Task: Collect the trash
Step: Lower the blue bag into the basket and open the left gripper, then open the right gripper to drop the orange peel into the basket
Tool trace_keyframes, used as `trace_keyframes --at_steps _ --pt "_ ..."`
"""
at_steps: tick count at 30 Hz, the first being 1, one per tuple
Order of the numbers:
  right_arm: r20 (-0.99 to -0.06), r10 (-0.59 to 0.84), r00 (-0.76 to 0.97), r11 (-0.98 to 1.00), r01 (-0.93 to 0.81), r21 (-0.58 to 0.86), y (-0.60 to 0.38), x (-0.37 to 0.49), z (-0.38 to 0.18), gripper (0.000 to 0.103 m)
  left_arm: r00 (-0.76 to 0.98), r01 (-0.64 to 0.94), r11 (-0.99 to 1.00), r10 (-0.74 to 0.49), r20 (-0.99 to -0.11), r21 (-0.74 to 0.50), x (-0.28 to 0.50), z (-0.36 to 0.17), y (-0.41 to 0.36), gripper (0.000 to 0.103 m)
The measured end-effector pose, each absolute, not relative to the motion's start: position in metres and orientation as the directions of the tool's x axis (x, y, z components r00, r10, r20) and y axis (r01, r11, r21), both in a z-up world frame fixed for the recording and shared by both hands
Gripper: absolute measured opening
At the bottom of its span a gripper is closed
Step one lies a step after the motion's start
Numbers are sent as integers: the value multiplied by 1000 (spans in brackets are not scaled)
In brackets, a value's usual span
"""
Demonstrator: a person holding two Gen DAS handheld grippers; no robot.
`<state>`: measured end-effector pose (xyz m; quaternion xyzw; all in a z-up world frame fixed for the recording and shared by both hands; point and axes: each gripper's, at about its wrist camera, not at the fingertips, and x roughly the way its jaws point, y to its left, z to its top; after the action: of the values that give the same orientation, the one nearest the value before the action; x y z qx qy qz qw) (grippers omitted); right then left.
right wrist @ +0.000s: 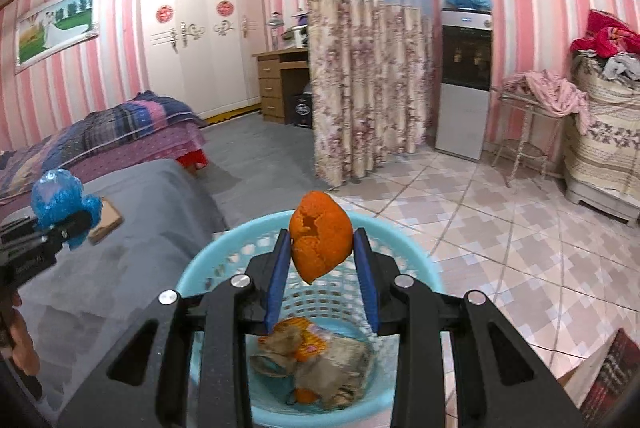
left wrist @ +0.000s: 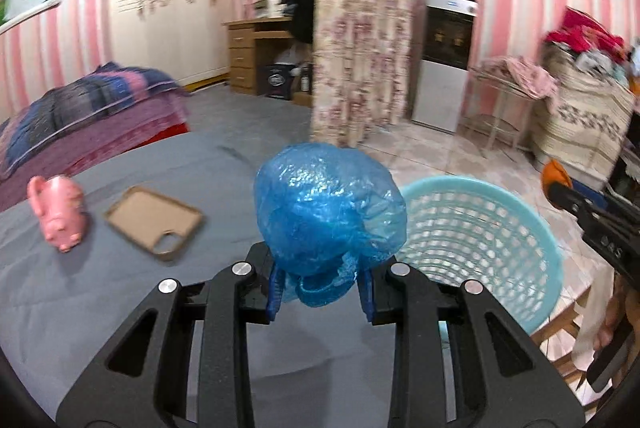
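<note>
Black linkage arms of the left gripper are filling the bottom of the left wrist view, and its blue fingers are closing partway on the lower folds of a crumpled blue plastic bag. That bag is bulging up above the fingertips, hanging over the near right part of a bed covered in a grey sheet. Toward the left edge of the bed, a pink pig figurine is lying on the sheet, and a tan phone case is lying just beside it, open side up, apart from the pig.

Just off the bed's right edge, a turquoise mesh basket is standing on the tiled floor.

In the right wrist view, the right gripper is hovering directly above the basket's opening, its blue fingers pinching a piece of orange peel between them, narrowly apart. Crumpled wrappers and scraps are lying at the bottom of the basket.

Farther back, a floral curtain is hanging down to the floor, with a water dispenser standing to its right against the pink striped wall.
</note>
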<state>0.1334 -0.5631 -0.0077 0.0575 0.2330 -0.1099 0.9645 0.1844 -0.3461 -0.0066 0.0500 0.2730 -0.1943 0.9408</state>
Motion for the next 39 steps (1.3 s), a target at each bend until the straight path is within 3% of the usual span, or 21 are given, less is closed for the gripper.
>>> trace_keyframes --at_steps 14,16,17,22,27,39 --pt "-471 -262 843 925 359 128 -620 113 -16 33 637 569 821 -476 -607 -47 205 -36 -448 32" --pt "-474 -263 840 921 365 135 -625 112 -18 33 627 571 819 -473 -619 -48 213 -37 -450 58" --pt "-475 -263 840 920 366 137 -627 112 -19 33 639 561 827 -465 -613 -43 216 -35 -450 63" --pt "-486 -256 836 921 363 140 -631 114 -24 33 654 542 840 -445 -612 -30 226 -32 -443 79" --pt "-499 -257 828 925 359 120 -624 123 -27 33 747 458 889 -385 -542 -1 222 -19 -409 96" --pt "-507 -222 833 943 316 106 -588 158 -47 33 857 250 967 -197 -477 50 206 -5 -320 97"
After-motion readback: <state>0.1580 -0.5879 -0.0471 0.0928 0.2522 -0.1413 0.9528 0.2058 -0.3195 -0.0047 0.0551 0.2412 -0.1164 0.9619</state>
